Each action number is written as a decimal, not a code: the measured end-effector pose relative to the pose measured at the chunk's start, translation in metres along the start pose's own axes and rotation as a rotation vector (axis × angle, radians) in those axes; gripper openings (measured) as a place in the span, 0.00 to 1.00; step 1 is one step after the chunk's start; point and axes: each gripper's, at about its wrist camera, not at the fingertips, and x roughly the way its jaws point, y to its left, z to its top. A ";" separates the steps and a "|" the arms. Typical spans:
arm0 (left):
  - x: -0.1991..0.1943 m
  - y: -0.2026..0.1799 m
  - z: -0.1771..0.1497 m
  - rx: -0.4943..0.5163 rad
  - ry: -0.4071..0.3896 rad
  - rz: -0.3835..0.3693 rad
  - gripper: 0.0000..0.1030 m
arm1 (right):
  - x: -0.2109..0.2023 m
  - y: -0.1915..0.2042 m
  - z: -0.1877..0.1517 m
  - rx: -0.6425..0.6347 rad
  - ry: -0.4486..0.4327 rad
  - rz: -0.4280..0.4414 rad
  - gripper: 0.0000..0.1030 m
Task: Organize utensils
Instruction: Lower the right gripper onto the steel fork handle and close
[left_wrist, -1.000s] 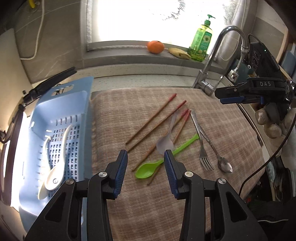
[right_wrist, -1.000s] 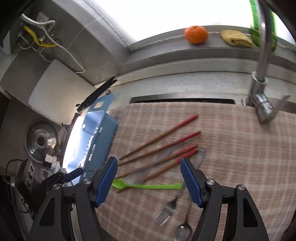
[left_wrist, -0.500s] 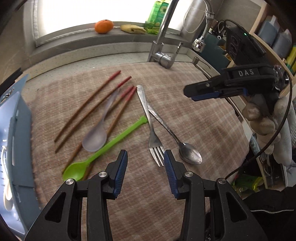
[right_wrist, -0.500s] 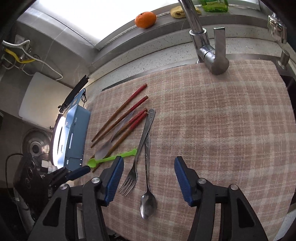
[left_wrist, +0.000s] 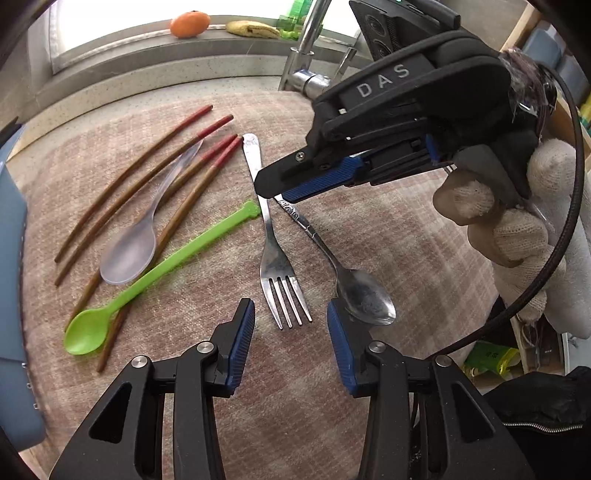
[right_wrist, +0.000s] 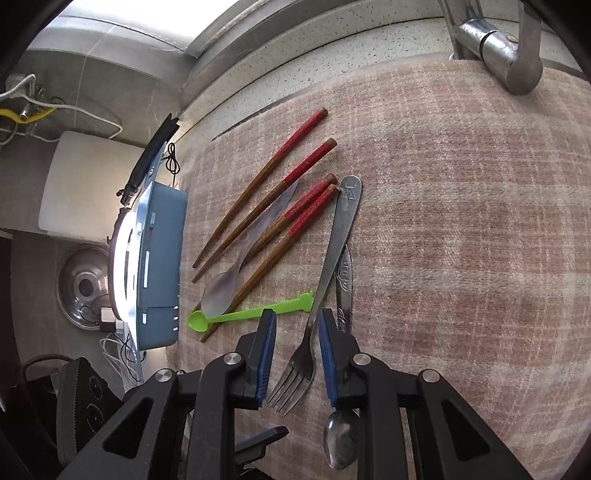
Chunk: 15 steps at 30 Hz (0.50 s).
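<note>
On the plaid cloth (left_wrist: 388, 236) lie a metal fork (left_wrist: 271, 236), a metal spoon (left_wrist: 364, 297), a green plastic spoon (left_wrist: 159, 269), a clear plastic spoon (left_wrist: 135, 245) and several red-tipped chopsticks (left_wrist: 147, 173). My left gripper (left_wrist: 290, 304) stands open just short of the fork's tines, with nothing between its fingers. My right gripper (right_wrist: 297, 314) is low over the cloth and its jaws are closing around the fork's (right_wrist: 314, 321) neck. A gap still shows beside the left pad. In the left wrist view the right gripper (left_wrist: 275, 192) points down at the fork's handle.
A blue slotted basket (right_wrist: 162, 266) stands left of the cloth. The tap (right_wrist: 495, 48) rises at the cloth's far edge, and an orange (left_wrist: 190, 24) sits on the sill. A gloved hand (left_wrist: 517, 229) holds the right gripper. A pot lid (right_wrist: 83, 286) lies beyond the basket.
The left gripper swung right, away from the basket, and came down near the fork and metal spoon. The right gripper dropped onto the fork and its jaws narrowed.
</note>
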 end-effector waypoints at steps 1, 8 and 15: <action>0.001 0.000 0.000 -0.003 0.002 -0.001 0.38 | 0.002 -0.001 0.001 0.004 0.003 -0.006 0.20; 0.010 0.000 -0.001 -0.008 0.010 0.001 0.36 | 0.013 -0.009 0.008 0.069 0.007 -0.008 0.18; 0.018 -0.001 0.002 -0.001 0.010 0.015 0.30 | 0.020 -0.011 0.013 0.114 -0.001 -0.016 0.15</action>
